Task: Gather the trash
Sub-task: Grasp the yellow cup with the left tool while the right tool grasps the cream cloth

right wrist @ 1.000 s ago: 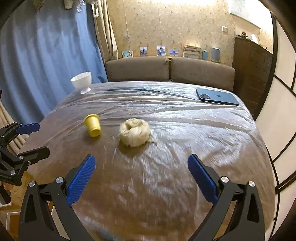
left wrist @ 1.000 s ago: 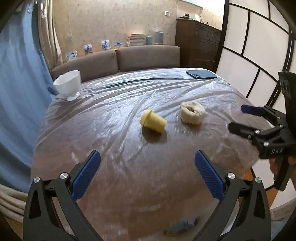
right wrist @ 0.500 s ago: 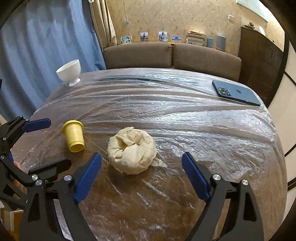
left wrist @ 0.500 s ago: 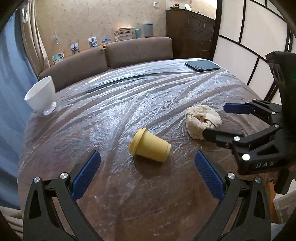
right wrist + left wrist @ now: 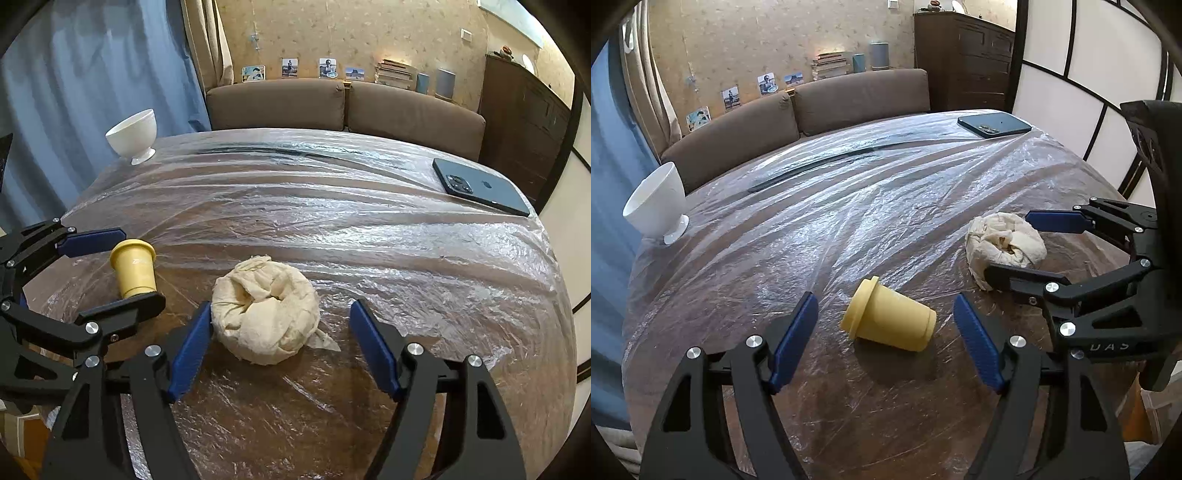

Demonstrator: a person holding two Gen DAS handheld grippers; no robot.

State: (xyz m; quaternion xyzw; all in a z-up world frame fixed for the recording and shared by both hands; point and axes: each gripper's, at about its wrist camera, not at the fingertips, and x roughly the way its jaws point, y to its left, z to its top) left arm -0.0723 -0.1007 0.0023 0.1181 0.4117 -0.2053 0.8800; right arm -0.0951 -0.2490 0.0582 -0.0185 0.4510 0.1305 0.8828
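A yellow paper cup [image 5: 888,319] lies on its side on the plastic-covered table; it also shows in the right wrist view [image 5: 133,268]. A crumpled cream tissue wad [image 5: 266,320] lies to its right, also seen in the left wrist view [image 5: 1004,242]. My left gripper [image 5: 886,338] is open, its fingers on either side of the cup without touching it. My right gripper [image 5: 280,349] is open, its fingers on either side of the wad; the left pad is close to or touching the wad.
A white footed bowl [image 5: 657,203] stands at the table's far left edge. A dark blue phone [image 5: 480,186] lies at the far right. A brown sofa [image 5: 343,105] runs behind the table [image 5: 849,206]. A dark cabinet [image 5: 964,62] stands at the back right.
Both grippers have moved forward and down over the table. The left one now brackets the yellow cup and the right one brackets the tissue wad. Neither object has moved.
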